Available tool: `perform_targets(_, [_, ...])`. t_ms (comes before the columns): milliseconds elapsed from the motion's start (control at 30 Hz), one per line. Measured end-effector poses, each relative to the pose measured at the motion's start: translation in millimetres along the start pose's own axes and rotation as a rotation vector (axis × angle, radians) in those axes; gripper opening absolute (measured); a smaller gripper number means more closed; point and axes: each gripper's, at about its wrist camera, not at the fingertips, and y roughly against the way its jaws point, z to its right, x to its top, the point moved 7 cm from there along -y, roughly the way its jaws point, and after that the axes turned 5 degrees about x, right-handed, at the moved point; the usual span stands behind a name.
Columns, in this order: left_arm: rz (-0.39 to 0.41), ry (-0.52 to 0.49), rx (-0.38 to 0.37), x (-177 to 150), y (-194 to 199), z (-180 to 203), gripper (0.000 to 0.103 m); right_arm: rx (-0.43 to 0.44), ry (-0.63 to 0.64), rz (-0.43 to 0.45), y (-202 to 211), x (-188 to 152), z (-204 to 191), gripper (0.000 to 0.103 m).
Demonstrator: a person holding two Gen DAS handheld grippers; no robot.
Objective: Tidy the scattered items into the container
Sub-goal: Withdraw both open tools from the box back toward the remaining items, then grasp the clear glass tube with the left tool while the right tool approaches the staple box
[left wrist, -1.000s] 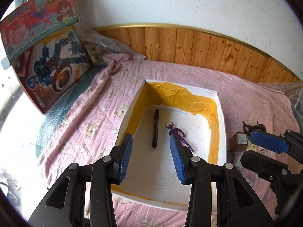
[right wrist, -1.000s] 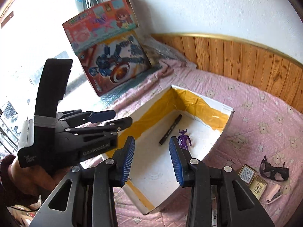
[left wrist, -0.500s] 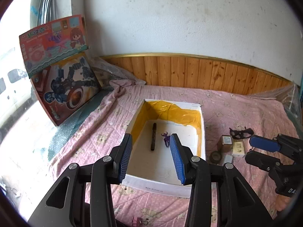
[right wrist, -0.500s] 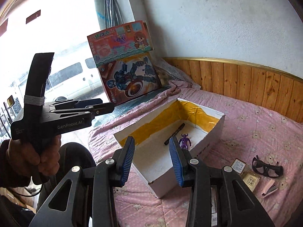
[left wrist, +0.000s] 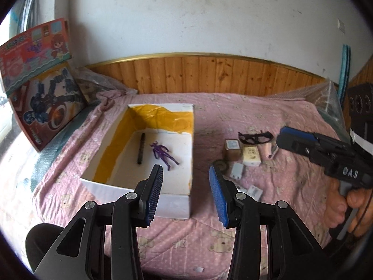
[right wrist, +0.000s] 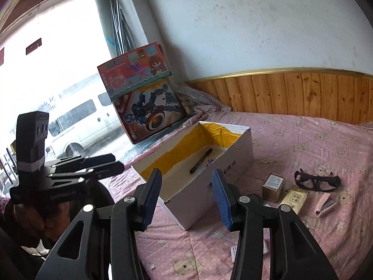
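Two items boxed, the rest waiting on the bed

The white box (left wrist: 149, 200) on the pink bed holds one marker (left wrist: 141, 148) and one purple figure (left wrist: 163, 155). My left tool (left wrist: 185, 196) is spread and empty; my right tool (right wrist: 186, 200) has just been opening, empty too. Next I'd fetch the goggles (right wrist: 316, 182), tin (right wrist: 274, 185) or stapler (right wrist: 326, 204).

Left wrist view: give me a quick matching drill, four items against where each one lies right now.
Items:
1. black marker
2. purple figure
3. black glasses
4. pink stapler

Places:
A. on the quilt, right of the yellow packet
B. in the box, nearest its right wall
C. in the box, left of the figure
D. on the quilt, beyond the tin

Pairs: 1-C, 2-B, 3-D, 4-A
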Motion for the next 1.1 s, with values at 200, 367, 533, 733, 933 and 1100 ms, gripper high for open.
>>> perform_targets(200, [-0.092, -0.096, -0.082, -18.6, -34.0, 56.7, 0.045, -0.12, -0.139, -0.019, 6.1, -10.7, 61.2, 0.048])
perform_targets(367, [-0.169, -0.13, -0.147, -28.4, -75.3, 95.0, 0.045, -0.244, -0.249, -0.101, -0.5, -32.7, 109.2, 0.048])
perform_targets(533, [-0.277, -0.113, -0.215, -46.0, -121.0, 121.2, 0.045, -0.284, -0.349, -0.197, -14.7, -58.3, 144.6, 0.048])
perform_targets(733, [-0.43, 0.022, -0.212, -70.6, -174.6, 116.4, 0.045, -0.291, -0.388, -0.328, -40.2, -86.4, 157.1, 0.048])
perform_targets(933, [-0.496, 0.126, -0.223, -70.2, -213.7, 112.4, 0.045, -0.285, -0.416, -0.407, -51.6, -101.5, 156.3, 0.048])
perform_targets(1100, [-0.525, 0.145, -0.241, -77.5, -234.1, 123.9, 0.047, -0.288, -0.425, -0.409, -51.6, -105.1, 157.5, 0.048])
